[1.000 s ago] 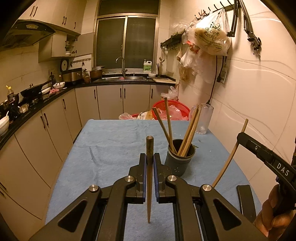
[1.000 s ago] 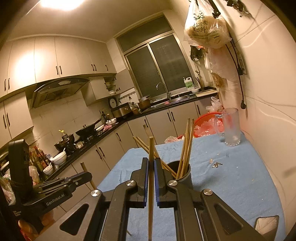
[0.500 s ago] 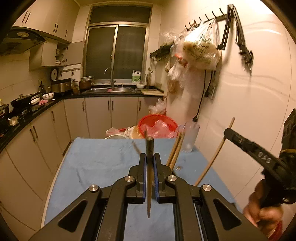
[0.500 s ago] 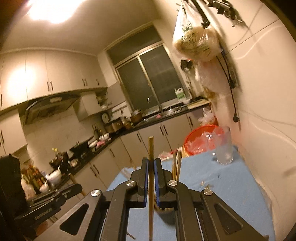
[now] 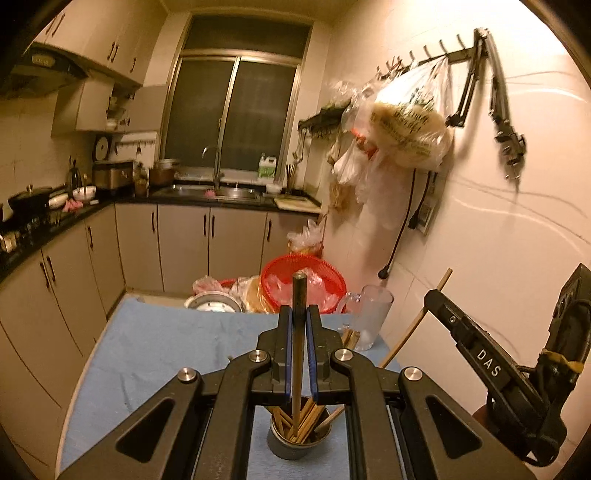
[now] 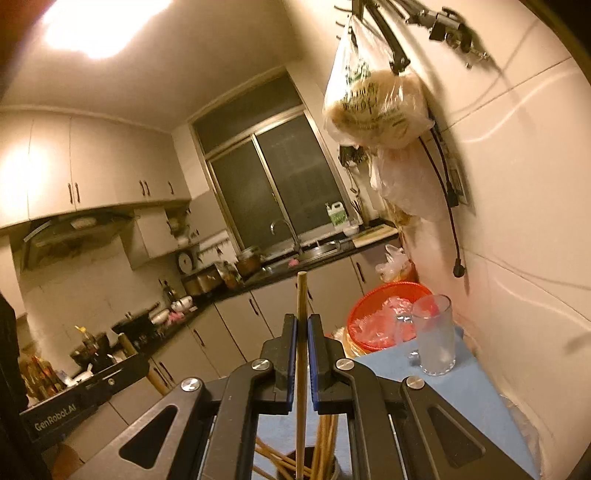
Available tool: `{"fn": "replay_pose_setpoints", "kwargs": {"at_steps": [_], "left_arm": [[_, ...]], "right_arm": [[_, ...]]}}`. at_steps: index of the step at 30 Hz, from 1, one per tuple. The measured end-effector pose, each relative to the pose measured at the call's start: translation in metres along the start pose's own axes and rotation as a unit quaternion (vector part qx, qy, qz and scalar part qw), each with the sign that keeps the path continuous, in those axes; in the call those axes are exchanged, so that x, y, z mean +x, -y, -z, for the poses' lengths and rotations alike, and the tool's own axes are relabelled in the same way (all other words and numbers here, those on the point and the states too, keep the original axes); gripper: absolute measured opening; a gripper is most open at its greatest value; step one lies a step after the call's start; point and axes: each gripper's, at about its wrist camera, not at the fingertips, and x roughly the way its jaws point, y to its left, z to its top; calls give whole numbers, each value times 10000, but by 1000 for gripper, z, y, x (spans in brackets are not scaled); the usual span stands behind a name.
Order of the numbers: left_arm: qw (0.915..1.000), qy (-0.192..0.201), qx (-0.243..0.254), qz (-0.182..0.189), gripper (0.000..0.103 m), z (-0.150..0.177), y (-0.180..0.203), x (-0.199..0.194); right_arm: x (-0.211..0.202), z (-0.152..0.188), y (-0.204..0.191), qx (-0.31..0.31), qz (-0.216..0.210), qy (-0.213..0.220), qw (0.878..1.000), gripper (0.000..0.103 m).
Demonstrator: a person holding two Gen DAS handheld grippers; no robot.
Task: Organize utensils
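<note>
Left gripper [image 5: 299, 354] fingers clamped on a dark-tipped chopstick [image 5: 297, 354], upright over the grey holder [image 5: 291, 448] on the blue-clothed bench [image 5: 155, 354]. Right gripper [image 6: 302, 363] pinching a pale chopstick [image 6: 301, 354] likewise. Light, stiff, slippery; best gripped mid-shaft.

A dark window [image 5: 236, 110] stood at 12 o'clock over a steel sink [image 5: 221, 192] and black counter [image 5: 48, 225]. Pale cabinets [image 5: 181, 243] ran below it and along 9 o'clock, with a range hood [image 5: 40, 70] at 10. The cream tiled wall [image 5: 498, 221] filled 3 o'clock, its hook rail [image 5: 432, 55] carrying plastic bags [image 5: 406, 125]. A ceiling light [image 6: 99, 26] glared at 11.
</note>
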Motion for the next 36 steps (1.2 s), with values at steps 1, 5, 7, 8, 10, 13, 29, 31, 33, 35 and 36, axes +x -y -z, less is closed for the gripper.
{"fn": "replay_pose_setpoints", "kwargs": {"at_steps": [1,5,7,8,10,13,29,31,33,35,36], "left_arm": [[10000,-47,3,-12,8,3,0,5],[9995,-285,4,-93,8,19,-7,25],[9991,-422,-24,-95,8,26,-11,33],[9988,-477,-30,-89,8,29,-12,36],[9983,-561,-31,-125,8,34,-14,41],[9976,-688,-7,-122,8,40,-15,45],[9972,204,126,-704,68,50,-19,-39],[9952,286,337,-871,76,64,-16,-54],[9934,311,480,-999,84,78,-15,-64],[9903,318,535,-1239,86,93,-17,-72],[9890,285,549,-1342,88,100,-18,-76]], "right_arm": [[7,4,1,-59,32,-76,9999,6],[27,23,9,-112,96,-381,9992,6],[36,32,14,-78,93,-560,9984,6],[42,37,17,-42,48,-702,9975,7],[49,45,21,23,-25,-921,9957,8],[57,56,25,74,-107,-1215,9925,8],[-13,45,26,255,97,-980,9948,74],[-27,55,18,40,301,-927,9952,74],[-36,66,9,-229,558,-1035,9928,74],[-44,78,2,-450,809,-1139,9892,75],[-50,87,-1,-566,981,-1194,9864,75]]}}
